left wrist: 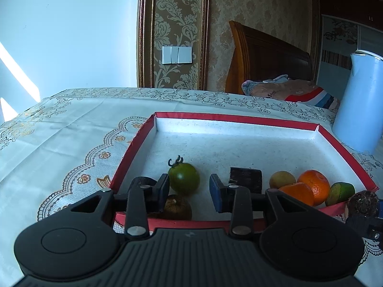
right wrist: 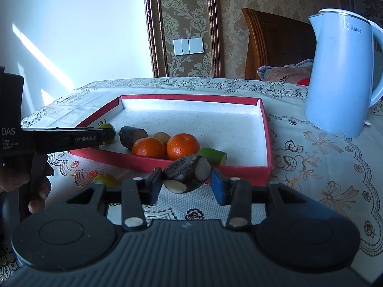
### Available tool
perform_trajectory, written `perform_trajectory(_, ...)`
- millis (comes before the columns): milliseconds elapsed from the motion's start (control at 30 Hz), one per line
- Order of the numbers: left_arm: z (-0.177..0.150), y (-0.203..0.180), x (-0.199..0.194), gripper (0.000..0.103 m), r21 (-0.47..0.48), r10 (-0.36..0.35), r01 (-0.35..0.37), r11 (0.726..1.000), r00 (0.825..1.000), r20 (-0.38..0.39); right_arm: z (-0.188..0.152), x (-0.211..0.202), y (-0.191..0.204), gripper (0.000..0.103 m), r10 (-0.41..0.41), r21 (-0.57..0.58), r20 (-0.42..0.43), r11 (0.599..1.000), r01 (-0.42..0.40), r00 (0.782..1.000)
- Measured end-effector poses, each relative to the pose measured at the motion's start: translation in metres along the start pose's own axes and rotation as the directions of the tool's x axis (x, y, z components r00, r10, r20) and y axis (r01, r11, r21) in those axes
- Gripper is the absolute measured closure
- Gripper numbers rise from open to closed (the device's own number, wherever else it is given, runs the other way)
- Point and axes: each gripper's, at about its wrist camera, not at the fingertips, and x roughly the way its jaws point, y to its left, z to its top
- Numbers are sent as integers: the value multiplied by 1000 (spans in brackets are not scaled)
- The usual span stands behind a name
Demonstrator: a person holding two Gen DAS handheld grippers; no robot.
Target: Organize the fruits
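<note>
A: Counting the fruit in the red tray [right wrist: 265, 129], I am getting two oranges [right wrist: 183, 146], one green tomato [left wrist: 183, 178], one small yellowish fruit [left wrist: 282, 179], one cut green piece [right wrist: 213, 156] and one dark stubby chunk [right wrist: 132, 135], all lying along its near side.

B: And the claws are showing what?

A: The right gripper [right wrist: 186, 183] is clamping a dark-skinned piece with pale cut faces [right wrist: 188, 173] between its pads, just in front of the tray's near wall. The left gripper [left wrist: 189, 189] is standing partly open over the tray's near left corner, gripping nothing; the tomato is sitting just beyond its pads.

B: Anything hiding?

A: A brownish round thing [left wrist: 178, 206] is sitting half behind the left finger, and I cannot tell what it is. In the right wrist view the left gripper's body is covering most of the tomato, and a yellow-green fruit [right wrist: 106, 179] on the tablecloth [right wrist: 323, 162] is peeking over the right gripper's frame.

B: And differing between views?

A: The left wrist view is cutting off the pale blue kettle [right wrist: 342, 71]; only the right wrist view is showing it nearly whole, plus the fingers of a hand [right wrist: 38, 191] holding the left gripper.
</note>
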Motion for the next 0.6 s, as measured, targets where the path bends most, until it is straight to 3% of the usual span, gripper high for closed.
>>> perform_trajectory(67, 0, -1, -1, 50, 5, -6, 6, 1000, 1000, 5, 2, -1, 0, 62, 4, 4, 7, 1000, -4, 1000)
perform_trajectory(367, -3, 2, -7, 50, -11, -16, 17, 1000, 1000, 22, 17, 0, -2, 63, 8, 24, 45, 1000, -9, 999)
perform_trajectory(400, -3, 1, -9, 50, -3, -14, 14, 1000, 999, 30, 19, 0, -3, 73, 6, 29, 48, 1000, -8, 999)
perform_trajectory(433, -3, 0, -10, 50, 1, -13, 13, 1000, 999, 36, 22, 1, -4, 77, 4, 33, 47, 999, -5, 999)
perform_trajectory(600, -4, 3, -15, 47, -12, -24, 25, 1000, 999, 47, 21, 4, -11, 78, 22, 51, 18, 998, -23, 1000)
